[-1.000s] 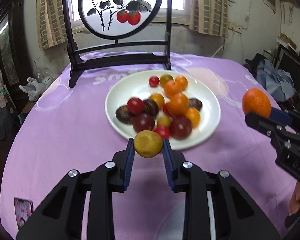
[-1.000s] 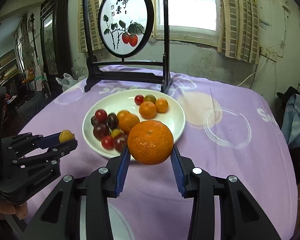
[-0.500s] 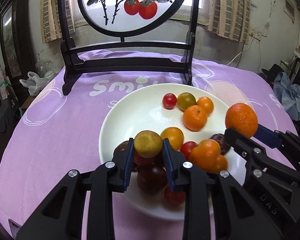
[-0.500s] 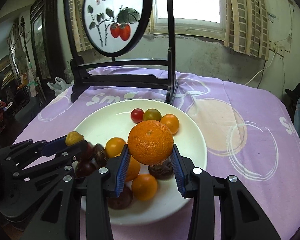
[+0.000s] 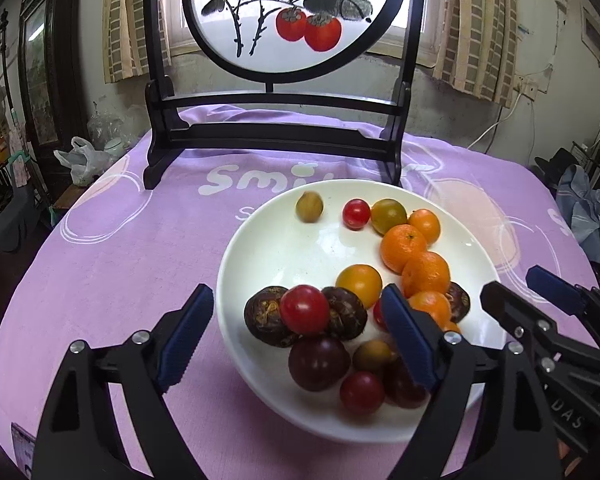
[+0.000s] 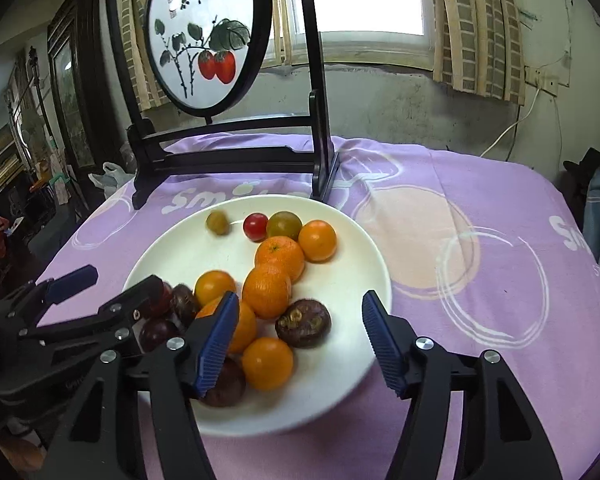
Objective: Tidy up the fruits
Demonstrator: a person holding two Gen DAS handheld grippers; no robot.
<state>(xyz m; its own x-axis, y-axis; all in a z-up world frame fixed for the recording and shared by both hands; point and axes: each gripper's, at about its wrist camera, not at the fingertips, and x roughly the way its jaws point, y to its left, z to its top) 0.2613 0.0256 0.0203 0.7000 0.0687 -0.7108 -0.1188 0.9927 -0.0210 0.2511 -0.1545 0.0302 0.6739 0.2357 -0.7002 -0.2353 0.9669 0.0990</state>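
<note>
A white plate [image 5: 284, 252] [image 6: 340, 376] on the purple tablecloth holds several fruits: oranges, red and yellow tomatoes, dark purple ones. A small yellow-green fruit [image 5: 309, 207] [image 6: 217, 222] lies blurred at the plate's far side. A mandarin [image 6: 267, 290] [image 5: 425, 273] rests among the oranges. My left gripper [image 5: 296, 338] is open and empty over the plate's near left edge; it also shows in the right wrist view [image 6: 100, 284]. My right gripper [image 6: 296, 340] is open and empty over the plate's right part; it also shows in the left wrist view [image 5: 532, 292].
A dark wooden stand [image 5: 276, 120] [image 6: 228, 152] with a round painted screen stands on the table just behind the plate. A white bag [image 5: 82, 160] sits off the table at far left. Clothes [image 5: 592, 216] lie at the right.
Both grippers have opened. The left let go of the yellow-green fruit, which now lies at the plate's far side. The right let go of the mandarin, now among the oranges.
</note>
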